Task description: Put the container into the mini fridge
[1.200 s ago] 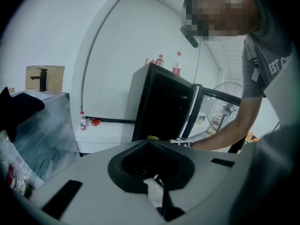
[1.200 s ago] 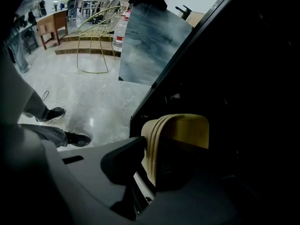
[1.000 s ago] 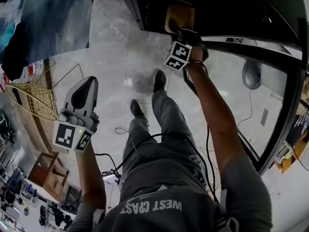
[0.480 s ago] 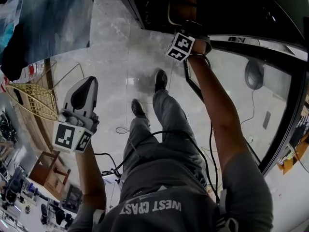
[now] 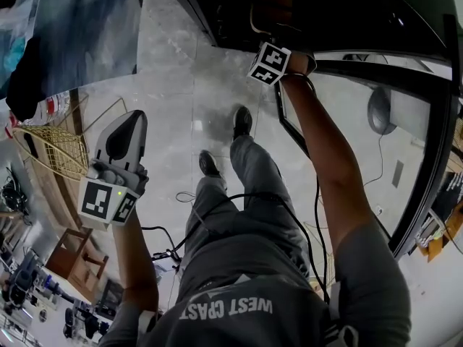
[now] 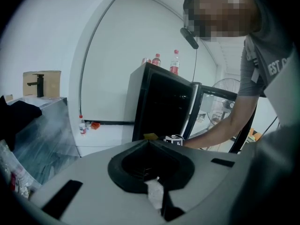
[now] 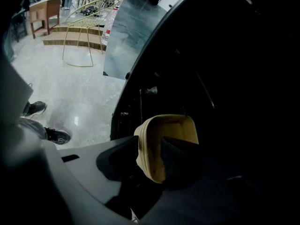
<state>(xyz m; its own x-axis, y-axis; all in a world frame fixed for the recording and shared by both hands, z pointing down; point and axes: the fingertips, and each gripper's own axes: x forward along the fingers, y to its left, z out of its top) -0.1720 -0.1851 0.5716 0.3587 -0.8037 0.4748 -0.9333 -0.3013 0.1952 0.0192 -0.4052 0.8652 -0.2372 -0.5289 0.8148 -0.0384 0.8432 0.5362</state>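
Note:
A tan container (image 7: pixel 164 139) sits in the dark inside of the black mini fridge (image 7: pixel 225 78), dimly seen in the head view (image 5: pixel 271 9). My right gripper (image 7: pixel 150 150) reaches into the fridge (image 5: pixel 325 6). Its jaws are opening, with the container's wall between them and one jaw inside the container. In the head view the right gripper (image 5: pixel 271 31) shows mostly as its marker cube. My left gripper (image 5: pixel 129 125) hangs shut and empty over the floor at the left, away from the fridge (image 6: pixel 164 107).
The fridge's glass door (image 5: pixel 405 121) stands open at the right. My legs and shoes (image 5: pixel 239 121) are on the marble floor below the fridge. A gold wire chair (image 5: pixel 51 150) stands at the left. Bottles (image 6: pixel 174 62) stand on the fridge top.
My right gripper has gone deeper into the fridge with the container, which now lies in the dark. The left gripper has barely moved.

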